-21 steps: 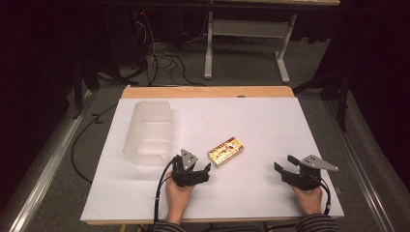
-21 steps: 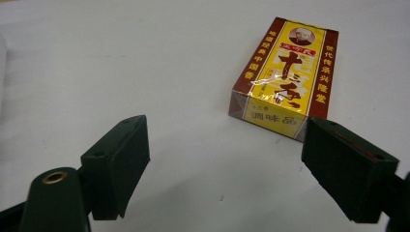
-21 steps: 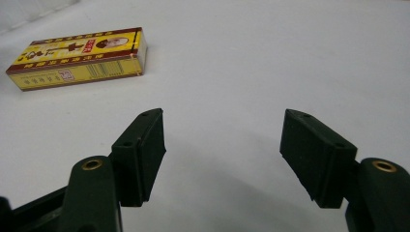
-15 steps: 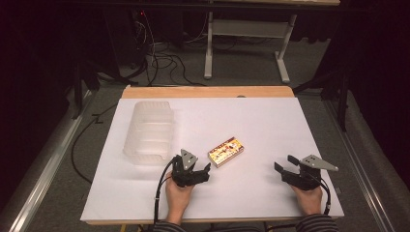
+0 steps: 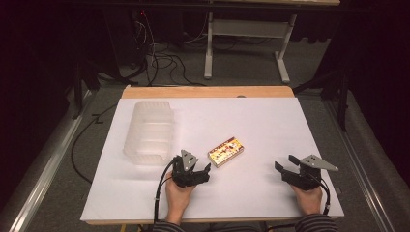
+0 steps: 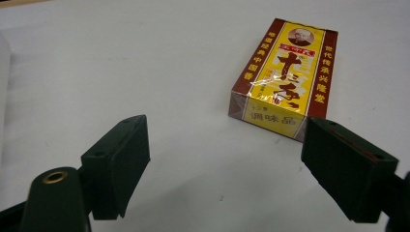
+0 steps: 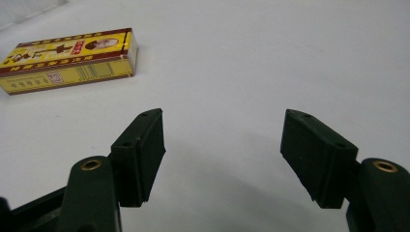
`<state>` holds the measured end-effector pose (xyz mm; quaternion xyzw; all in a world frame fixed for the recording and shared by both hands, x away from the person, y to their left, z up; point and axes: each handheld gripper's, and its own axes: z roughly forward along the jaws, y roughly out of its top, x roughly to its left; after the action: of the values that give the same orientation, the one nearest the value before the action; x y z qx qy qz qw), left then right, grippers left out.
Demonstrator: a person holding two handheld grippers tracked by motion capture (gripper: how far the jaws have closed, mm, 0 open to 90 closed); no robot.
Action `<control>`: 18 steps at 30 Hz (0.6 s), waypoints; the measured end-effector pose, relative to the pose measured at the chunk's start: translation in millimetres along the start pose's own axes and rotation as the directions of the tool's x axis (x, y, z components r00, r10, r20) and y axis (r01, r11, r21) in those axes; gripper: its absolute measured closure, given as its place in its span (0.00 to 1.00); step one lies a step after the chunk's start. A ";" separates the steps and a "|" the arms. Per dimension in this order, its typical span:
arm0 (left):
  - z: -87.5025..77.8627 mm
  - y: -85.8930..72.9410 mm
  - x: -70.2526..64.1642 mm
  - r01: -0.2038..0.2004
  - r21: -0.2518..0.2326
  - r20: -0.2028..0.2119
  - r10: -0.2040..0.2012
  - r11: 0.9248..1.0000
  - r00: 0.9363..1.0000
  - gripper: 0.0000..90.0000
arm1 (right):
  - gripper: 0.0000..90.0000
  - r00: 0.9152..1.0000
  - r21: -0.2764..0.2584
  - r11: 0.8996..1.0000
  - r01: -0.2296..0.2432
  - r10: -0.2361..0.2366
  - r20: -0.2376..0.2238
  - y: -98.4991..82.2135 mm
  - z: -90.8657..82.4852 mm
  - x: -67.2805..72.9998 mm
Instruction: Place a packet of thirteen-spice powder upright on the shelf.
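- Nothing shifted since the earlier frames: box, both grippers and container in the same places.
- Yellow-and-red box flat on white table sheet, just ahead of left gripper and slightly to its right; no contact.
- Left gripper view: box beyond the right jaw's tip, short end facing the tool.
- Left gripper released, jaws spread wide, nothing between them.
- Right gripper well to the right of box, likewise released and holding nothing; box far off to its front left.
- Clear plastic container ahead-left of left gripper, near it.
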<state>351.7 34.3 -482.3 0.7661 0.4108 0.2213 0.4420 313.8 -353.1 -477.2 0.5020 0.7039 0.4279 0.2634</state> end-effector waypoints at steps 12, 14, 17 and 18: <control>0.7 0.4 1.0 0.002 0.005 0.014 -0.003 1.000 1.000 0.21 | 0.35 1.000 -0.007 1.000 -0.009 0.009 0.004 -0.4 -0.9 0.4; 0.7 0.6 1.5 0.003 0.007 0.026 -0.003 1.000 1.000 0.21 | 0.35 1.000 -0.012 1.000 -0.001 0.001 0.004 -0.6 -1.4 1.0; 0.9 1.0 2.8 0.011 0.008 0.032 -0.012 1.000 0.999 0.20 | 0.35 1.000 -0.041 0.999 0.006 -0.006 0.010 -1.6 -3.6 1.1; 1.1 1.2 2.9 0.014 0.009 0.031 -0.014 1.000 0.999 0.20 | 0.35 1.000 -0.044 0.999 0.002 -0.001 0.013 -2.0 -4.4 0.8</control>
<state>354.7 35.8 -481.9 0.7685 0.4103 0.2044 0.4463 309.1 -354.1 -476.7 0.4982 0.6929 0.4401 0.2792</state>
